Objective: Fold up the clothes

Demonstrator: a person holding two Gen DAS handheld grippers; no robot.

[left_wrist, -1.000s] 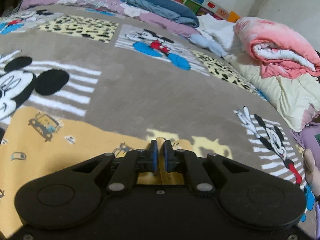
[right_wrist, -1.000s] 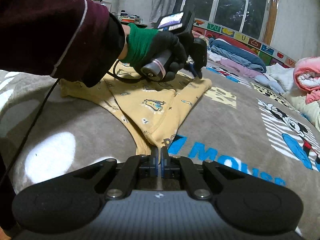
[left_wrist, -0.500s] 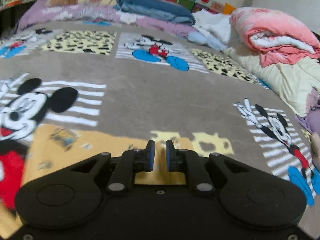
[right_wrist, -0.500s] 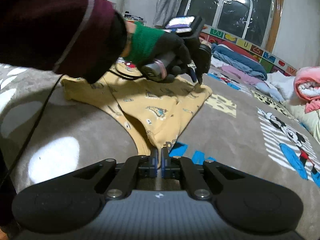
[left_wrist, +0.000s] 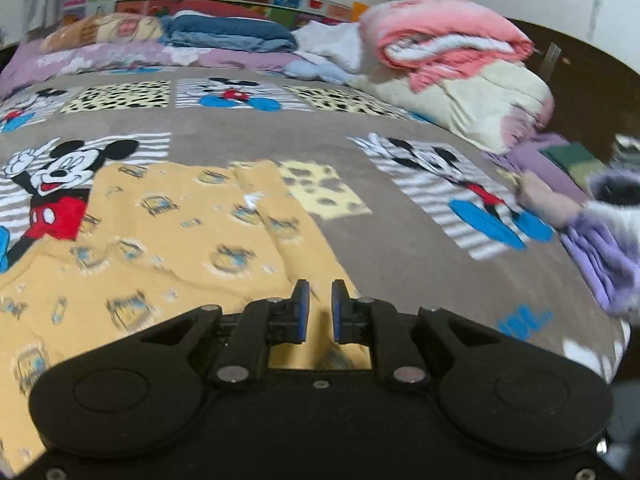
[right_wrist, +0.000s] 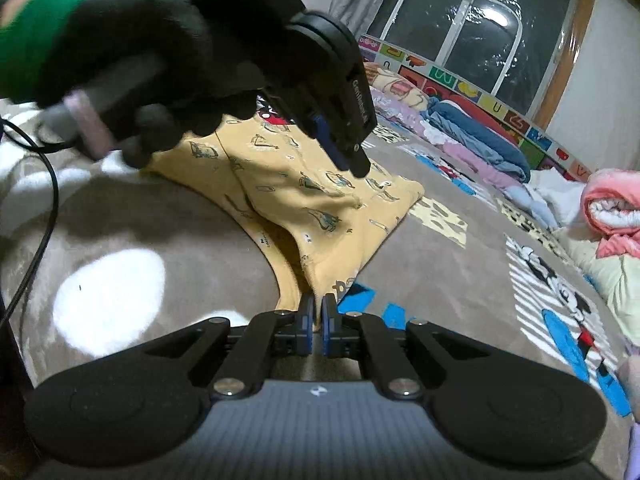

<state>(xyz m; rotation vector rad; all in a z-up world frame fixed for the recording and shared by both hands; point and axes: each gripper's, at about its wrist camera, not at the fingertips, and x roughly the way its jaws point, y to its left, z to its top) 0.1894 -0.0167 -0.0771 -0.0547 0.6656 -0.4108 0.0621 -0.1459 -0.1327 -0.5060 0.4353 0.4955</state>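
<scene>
So the yellow printed garment (right_wrist: 320,208) is lying spread out on the bed's Mickey Mouse blanket (right_wrist: 460,280), roughly in the middle of it, with one fold already running down its length. The right hand-held gripper (right_wrist: 316,322) sits at the garment's near corner with its blue pads pressed together on the hem, pinching that edge. The left hand-held gripper (left_wrist: 317,310) is above the garment, jaws opening with a clear gap and no cloth between them, just yellow fabric underneath. From the right wrist view you get the gloved hand (right_wrist: 168,60) holding that left hand-held gripper, plus a black cable (right_wrist: 44,200) trailing over the blanket on the garment's left side, and the hand blocks a good chunk of the garment's far end. The left wrist view is blurry but shows stuff the other one only half catches: a pink rolled blanket (left_wrist: 448,48) on a cream quilt (left_wrist: 480,108) beyond the garment to the right, a blue folded pile (left_wrist: 228,34) along the far edge, and some purple cloth (left_wrist: 600,256) at the blanket's right edge.
</scene>
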